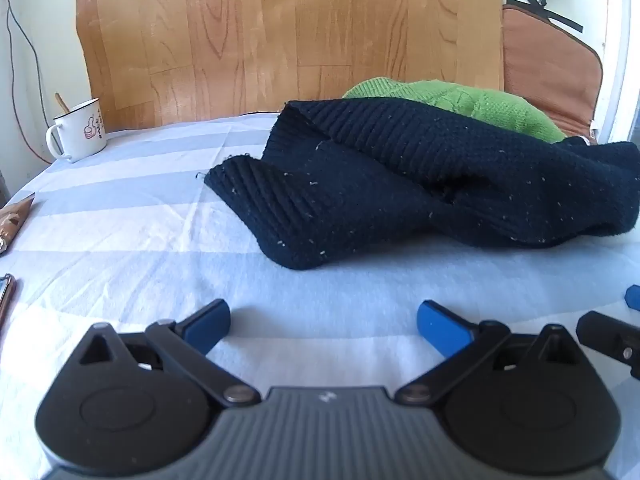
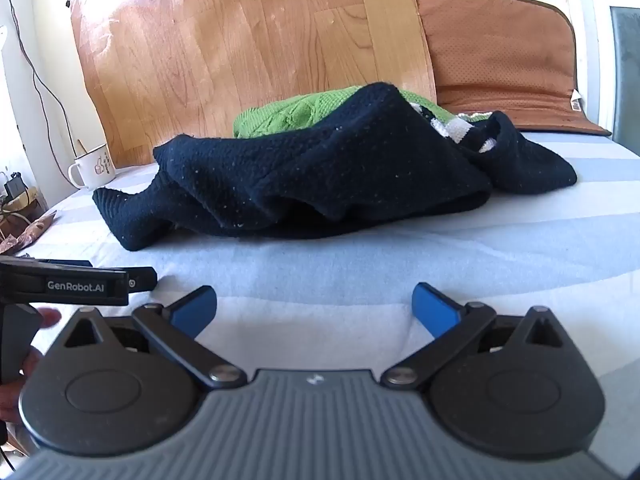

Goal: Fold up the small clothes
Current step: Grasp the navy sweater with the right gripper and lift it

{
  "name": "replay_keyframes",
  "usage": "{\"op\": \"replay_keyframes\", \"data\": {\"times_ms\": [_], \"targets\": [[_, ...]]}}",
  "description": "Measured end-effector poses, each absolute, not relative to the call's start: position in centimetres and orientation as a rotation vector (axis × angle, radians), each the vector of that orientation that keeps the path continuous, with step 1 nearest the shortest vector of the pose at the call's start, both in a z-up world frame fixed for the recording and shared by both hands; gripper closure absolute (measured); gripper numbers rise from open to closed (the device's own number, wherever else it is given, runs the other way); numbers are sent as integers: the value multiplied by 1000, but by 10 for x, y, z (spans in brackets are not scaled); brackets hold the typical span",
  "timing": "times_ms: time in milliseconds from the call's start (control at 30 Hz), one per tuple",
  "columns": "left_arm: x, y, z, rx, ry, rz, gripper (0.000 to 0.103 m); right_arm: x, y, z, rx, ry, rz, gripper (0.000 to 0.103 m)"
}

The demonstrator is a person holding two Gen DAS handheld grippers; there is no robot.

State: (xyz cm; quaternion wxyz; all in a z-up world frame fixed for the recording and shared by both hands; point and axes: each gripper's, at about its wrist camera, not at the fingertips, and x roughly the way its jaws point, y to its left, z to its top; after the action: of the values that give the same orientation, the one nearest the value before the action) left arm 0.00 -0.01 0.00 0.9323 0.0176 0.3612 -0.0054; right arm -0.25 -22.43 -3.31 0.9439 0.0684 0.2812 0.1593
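A crumpled dark navy knit garment (image 1: 400, 184) lies on the light blue striped sheet (image 1: 140, 220), with a green knit garment (image 1: 480, 104) behind it. Both show in the right wrist view, navy (image 2: 312, 176) and green (image 2: 296, 114), with a white-striped piece (image 2: 460, 126) beside them. My left gripper (image 1: 324, 326) is open and empty, low over the sheet, short of the navy garment. My right gripper (image 2: 314, 308) is open and empty, also short of it. The left gripper's body (image 2: 76, 284) shows at the left of the right wrist view.
A white enamel mug (image 1: 78, 130) stands at the far left. A snack packet (image 1: 14, 220) and a phone (image 1: 6, 296) lie at the left edge. A wood-pattern board (image 1: 280, 36) and a brown cushion (image 2: 504, 60) lean behind.
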Motion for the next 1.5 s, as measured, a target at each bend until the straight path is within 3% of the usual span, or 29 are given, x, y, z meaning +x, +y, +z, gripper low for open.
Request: {"op": "replay_keyframes", "data": {"times_ms": [67,133,233,467,767,800,833,867,1300,1500], "targets": [[0,-1,0,42,738,-20,0,-5,-224,-32,127,560,342,6],[-2,-2,0,53,736,-40,0,-11,-224,-26,107,527,387,29],[-14,12,6,23,725,-107,0,-23,-214,-6,21,431,436,45],[-21,38,12,-103,701,-79,0,-12,-173,28,-223,235,482,47],[-26,45,9,-100,657,-72,0,27,-132,6,-395,327,485,46],[-25,45,10,-107,655,-75,0,33,-131,3,-410,345,477,59],[-28,48,8,-111,650,-79,0,35,-131,2,-418,355,468,86],[-29,53,6,-114,646,-87,0,37,-132,2,-418,369,458,89],[-37,84,5,-284,610,-183,0,-31,-236,94,-166,437,652,89],[-44,112,21,-380,571,-258,0,-50,-276,64,-31,611,735,68]]}}
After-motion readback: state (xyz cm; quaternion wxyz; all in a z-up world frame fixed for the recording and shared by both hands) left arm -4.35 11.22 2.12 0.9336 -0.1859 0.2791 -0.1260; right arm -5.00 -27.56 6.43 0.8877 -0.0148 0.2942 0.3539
